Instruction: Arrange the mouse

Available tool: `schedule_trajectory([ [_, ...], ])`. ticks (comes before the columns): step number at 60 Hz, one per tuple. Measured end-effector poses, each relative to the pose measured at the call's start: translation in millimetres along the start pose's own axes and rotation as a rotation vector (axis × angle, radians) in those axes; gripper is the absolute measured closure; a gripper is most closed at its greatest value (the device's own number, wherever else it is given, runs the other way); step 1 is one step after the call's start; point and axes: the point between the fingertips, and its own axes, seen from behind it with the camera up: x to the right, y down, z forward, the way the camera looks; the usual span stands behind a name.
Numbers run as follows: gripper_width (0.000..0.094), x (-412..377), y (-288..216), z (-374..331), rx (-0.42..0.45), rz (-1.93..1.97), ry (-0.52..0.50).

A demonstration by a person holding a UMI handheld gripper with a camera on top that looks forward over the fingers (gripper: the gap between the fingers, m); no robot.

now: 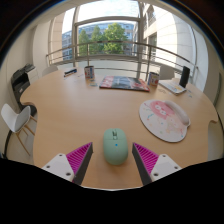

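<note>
A pale green computer mouse [116,146] lies on the wooden table [75,110], standing between my two fingers with a gap at each side. My gripper [113,160] is open, its pink-padded fingers [76,159] flanking the rear half of the mouse. A round mouse mat [163,118] with a pink and white picture lies on the table ahead and to the right of the fingers.
A flat printed mat or book [124,84] lies at the far side of the table. A laptop [176,84] stands at the far right. Small items [89,72] stand near the far edge. Chairs [14,118] stand at the left. Windows are beyond.
</note>
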Motion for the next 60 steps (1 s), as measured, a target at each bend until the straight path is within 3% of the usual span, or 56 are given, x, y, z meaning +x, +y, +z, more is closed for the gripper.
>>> schedule_trajectory([
  [8,0.0247,2,-7,26,-0.003,-0.011,-0.024],
  [13,0.0438,3,-10,33,0.013,-0.033,-0.04],
  [26,0.0545,3,-12,33,0.016,-0.061,-0.048],
  [33,0.0547,-11,-49,12,0.068,-0.065,-0.067],
  [41,0.0546,-29,-157,-36,0.263,-0.044,-0.142],
  [49,0.0548,24,-239,-55,0.413,0.019,-0.143],
  [54,0.0547,79,-249,-29,0.4,0.064,-0.097],
  [60,0.0549,152,-201,32,0.305,0.097,-0.025],
])
